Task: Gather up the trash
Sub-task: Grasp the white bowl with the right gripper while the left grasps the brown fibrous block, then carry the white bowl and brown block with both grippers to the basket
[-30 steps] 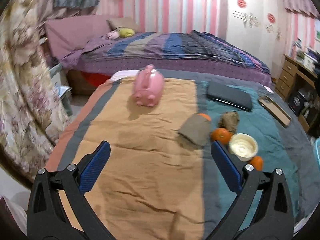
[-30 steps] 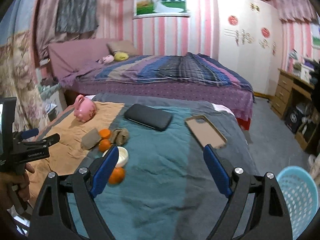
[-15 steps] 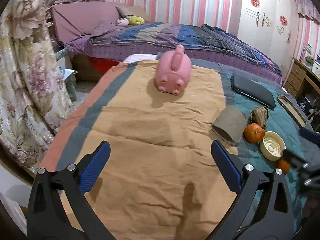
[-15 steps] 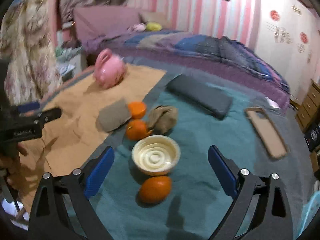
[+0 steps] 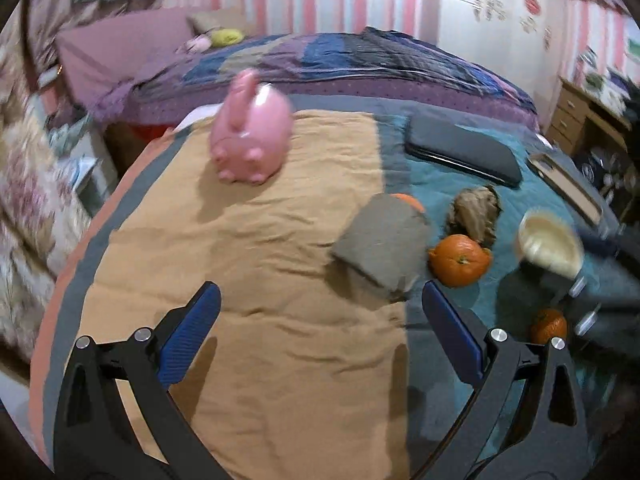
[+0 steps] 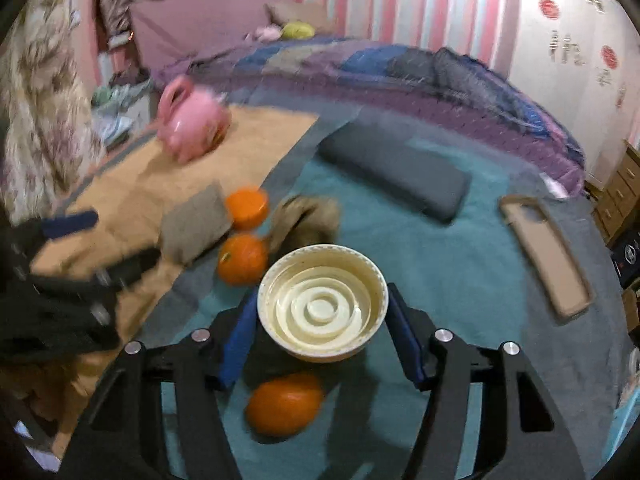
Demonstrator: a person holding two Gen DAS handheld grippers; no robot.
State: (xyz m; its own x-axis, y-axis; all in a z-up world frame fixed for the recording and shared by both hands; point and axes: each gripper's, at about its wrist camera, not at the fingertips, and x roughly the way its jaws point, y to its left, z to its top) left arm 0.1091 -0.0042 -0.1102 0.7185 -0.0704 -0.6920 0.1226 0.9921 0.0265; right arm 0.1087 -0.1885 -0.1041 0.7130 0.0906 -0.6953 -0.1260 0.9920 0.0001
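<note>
A cream round lid-like cup point(image 6: 322, 302) sits between the pads of my right gripper point(image 6: 322, 332), which has closed in on its sides; it also shows in the left wrist view point(image 5: 549, 245). An orange point(image 6: 285, 403) lies just below it. A grey cardboard piece point(image 5: 382, 245) and a crumpled brown wrapper point(image 5: 475, 213) lie on the bed with two more oranges point(image 5: 459, 260). My left gripper point(image 5: 320, 336) is open and empty, hovering over the orange blanket just short of the cardboard piece.
A pink piggy bank point(image 5: 252, 144) stands on the orange blanket. A dark flat case point(image 5: 460, 150) and a tan phone case point(image 6: 548, 254) lie on the teal blanket. A second bed is behind, a wooden dresser at right.
My right gripper moved in over the cream cup and closed its pads against it. My left gripper shifted right, toward the cardboard piece.
</note>
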